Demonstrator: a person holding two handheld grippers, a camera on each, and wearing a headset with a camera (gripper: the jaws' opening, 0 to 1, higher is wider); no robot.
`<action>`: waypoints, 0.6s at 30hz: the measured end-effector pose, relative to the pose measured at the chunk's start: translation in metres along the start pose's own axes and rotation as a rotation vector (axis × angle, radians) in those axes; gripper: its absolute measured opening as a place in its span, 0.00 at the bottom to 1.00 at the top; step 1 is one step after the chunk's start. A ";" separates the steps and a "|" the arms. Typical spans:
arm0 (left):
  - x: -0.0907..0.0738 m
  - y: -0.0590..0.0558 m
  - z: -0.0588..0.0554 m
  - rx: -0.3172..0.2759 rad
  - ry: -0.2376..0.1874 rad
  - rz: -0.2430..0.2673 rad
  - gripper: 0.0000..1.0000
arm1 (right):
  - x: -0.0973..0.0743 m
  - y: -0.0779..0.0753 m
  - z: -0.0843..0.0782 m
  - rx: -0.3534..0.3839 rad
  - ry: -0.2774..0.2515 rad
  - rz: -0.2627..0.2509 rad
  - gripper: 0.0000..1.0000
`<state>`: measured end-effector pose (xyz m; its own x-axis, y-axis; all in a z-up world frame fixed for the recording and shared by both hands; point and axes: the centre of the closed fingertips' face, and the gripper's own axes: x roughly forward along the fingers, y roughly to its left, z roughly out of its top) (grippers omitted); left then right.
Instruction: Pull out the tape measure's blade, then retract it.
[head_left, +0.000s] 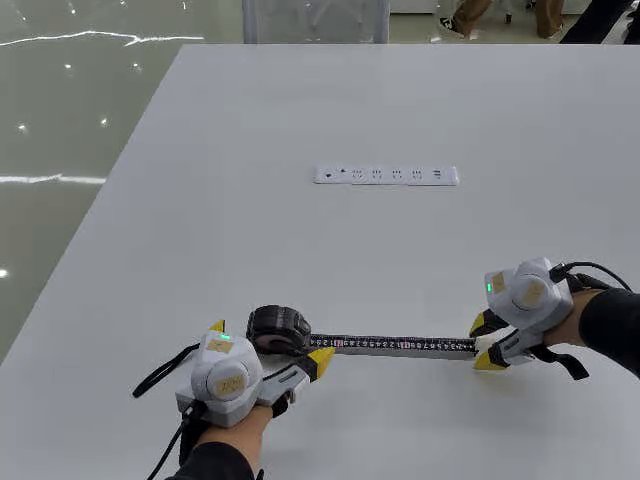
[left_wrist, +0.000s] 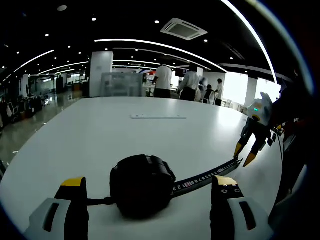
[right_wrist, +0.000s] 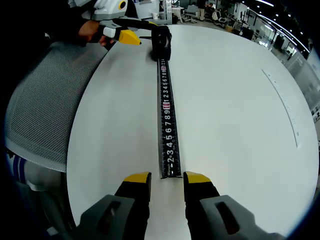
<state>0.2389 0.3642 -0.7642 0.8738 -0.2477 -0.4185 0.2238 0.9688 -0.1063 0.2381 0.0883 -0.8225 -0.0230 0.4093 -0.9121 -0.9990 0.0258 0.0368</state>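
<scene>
Blade (right_wrist: 168, 125) out along worktop's (head_left: 400, 120) near edge
Left tongs (left_wrist: 149, 181) apart around case (left_wrist: 142, 185); right tongs' (right_wrist: 167, 177) hold unclear; a slip would whip it back.

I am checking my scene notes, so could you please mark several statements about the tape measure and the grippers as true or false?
1. The blade lies pulled out along the table. True.
2. The left gripper has its jaws either side of the case. True.
3. The blade's end lies at the left gripper. False: it lies at the right gripper.
4. The power strip touches the case. False: it lies apart, farther up the table.
</scene>
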 end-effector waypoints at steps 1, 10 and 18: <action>0.001 -0.001 0.001 -0.002 -0.001 -0.003 0.99 | 0.001 0.000 0.000 -0.010 0.005 -0.002 0.20; 0.007 0.000 0.002 -0.014 0.006 -0.007 0.93 | 0.005 -0.003 0.001 -0.048 0.028 -0.005 0.13; 0.018 0.001 -0.004 -0.060 0.041 0.004 0.86 | 0.007 -0.004 0.001 -0.045 0.116 -0.013 0.12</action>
<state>0.2530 0.3607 -0.7749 0.8558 -0.2445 -0.4559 0.1925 0.9685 -0.1580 0.2422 0.0922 -0.8286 -0.0116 0.3005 -0.9537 -0.9999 -0.0111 0.0087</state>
